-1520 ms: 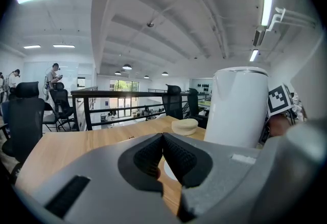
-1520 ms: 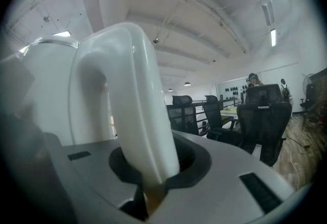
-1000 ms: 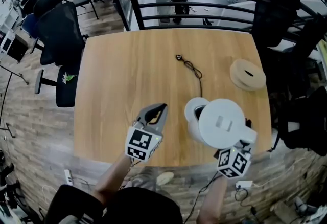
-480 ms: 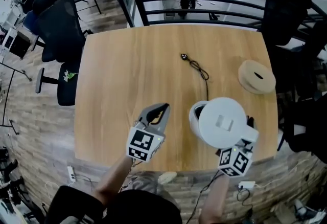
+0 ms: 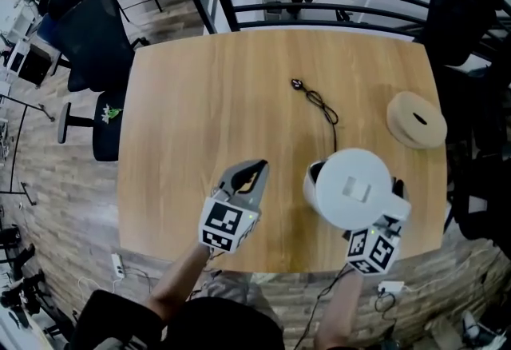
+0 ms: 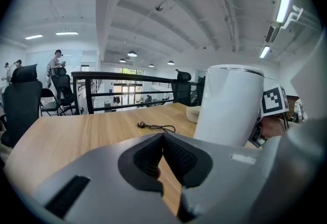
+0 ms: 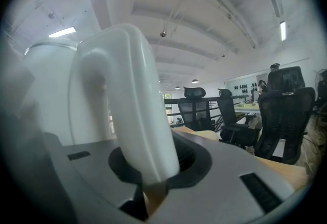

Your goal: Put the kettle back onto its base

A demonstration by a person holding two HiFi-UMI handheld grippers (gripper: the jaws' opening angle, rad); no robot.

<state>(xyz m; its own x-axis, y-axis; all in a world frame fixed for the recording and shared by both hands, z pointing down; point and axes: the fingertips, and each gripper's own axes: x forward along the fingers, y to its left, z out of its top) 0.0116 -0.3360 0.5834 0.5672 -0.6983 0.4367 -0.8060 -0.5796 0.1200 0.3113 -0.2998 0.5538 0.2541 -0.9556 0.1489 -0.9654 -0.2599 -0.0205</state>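
— What does your right claw [image 7: 153, 166] hold?
— It is clamped on the kettle [image 5: 354, 188] handle, ready to carry it. The kettle is by the bench [image 5: 207, 101] front edge, well apart from its base [image 5: 416, 119]. Your left claw [image 6: 162, 151] is closed, empty.

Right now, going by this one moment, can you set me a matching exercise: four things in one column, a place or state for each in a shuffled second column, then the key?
Things
1. kettle
2. base
3. power cord
4. left gripper

Places and states
A. jaws together, nothing between them
B. lies bare near the right edge of the table in the head view
C. held by its handle in the right gripper
D. lies loose mid-table, beyond the kettle

Pairs: 1-C; 2-B; 3-D; 4-A
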